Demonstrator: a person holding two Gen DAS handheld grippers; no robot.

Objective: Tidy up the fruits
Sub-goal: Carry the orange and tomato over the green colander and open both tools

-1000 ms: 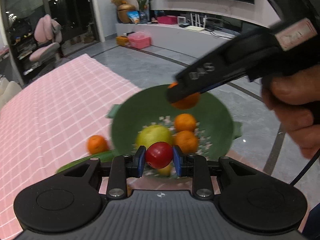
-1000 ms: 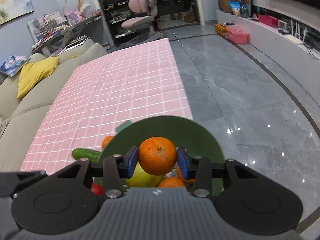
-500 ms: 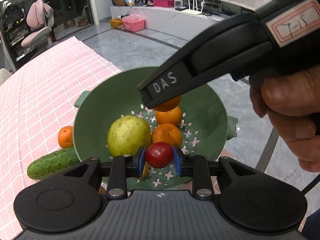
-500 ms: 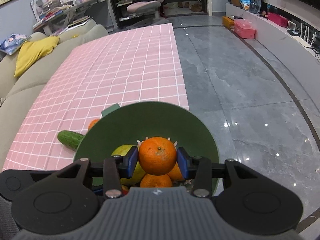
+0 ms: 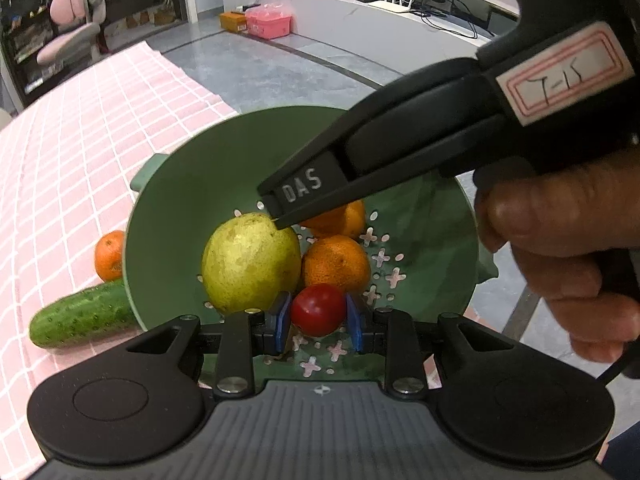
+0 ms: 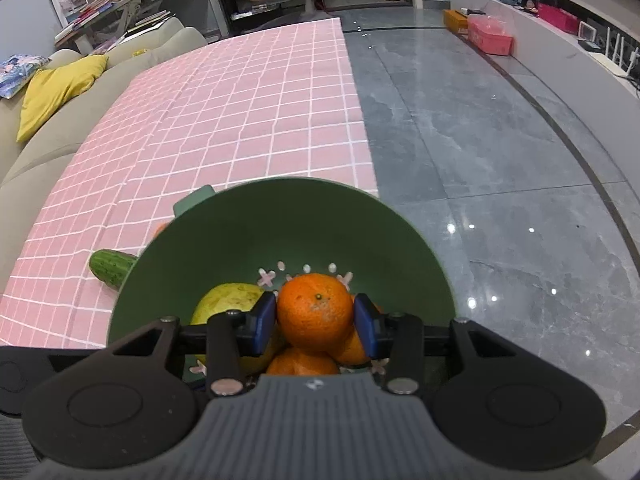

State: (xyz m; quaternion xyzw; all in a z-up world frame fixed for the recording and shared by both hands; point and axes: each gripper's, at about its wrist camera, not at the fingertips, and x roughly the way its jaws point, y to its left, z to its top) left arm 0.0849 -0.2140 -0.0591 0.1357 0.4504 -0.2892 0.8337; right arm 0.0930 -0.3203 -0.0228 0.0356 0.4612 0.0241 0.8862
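A green colander [image 5: 180, 184] stands at the table's edge; it also shows in the right wrist view [image 6: 248, 232]. It holds a yellow-green pear [image 5: 250, 260] and an orange [image 5: 336, 264]. My left gripper [image 5: 318, 316] is shut on a red tomato [image 5: 318, 309], low inside the colander. My right gripper [image 6: 316, 322] is shut on an orange [image 6: 314, 312] just above the fruit in the colander; from the left wrist view its black finger [image 5: 312, 192] hides most of that orange [image 5: 340, 220].
A cucumber [image 5: 80, 316] and another orange [image 5: 109, 255] lie on the pink checked tablecloth [image 5: 60, 152] left of the colander. The table edge runs just past the colander, with grey floor [image 6: 480, 160] beyond. A sofa [image 6: 48, 120] lies left.
Both grippers have moved down into the colander with their fruit still held. The right gripper's orange now sits just above the other oranges.
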